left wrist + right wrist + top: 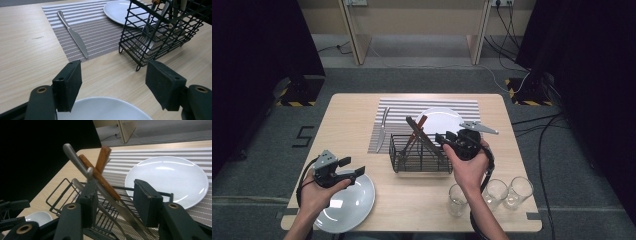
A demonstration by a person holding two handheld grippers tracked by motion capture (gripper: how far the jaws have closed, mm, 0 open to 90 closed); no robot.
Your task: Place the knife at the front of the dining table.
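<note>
A black wire basket (419, 154) stands mid-table with several pieces of cutlery leaning in it, two with brown wooden handles (100, 175) and a steel handle (72, 155). My right gripper (445, 139) hovers at the basket's right end. In the right gripper view it (115, 195) is open, its jaws straddling a wooden-handled knife without touching it. My left gripper (353, 166) is open above the far rim of a white plate (347, 202) at the near left, with nothing between its jaws (113, 82). A table knife (382, 129) lies on the left of the striped placemat (397, 107).
A second white plate (439, 119) lies on the placemat behind the basket. Three empty glasses (492, 192) stand at the near right edge, close to my right forearm. Bare tabletop (339, 130) lies left of the mat.
</note>
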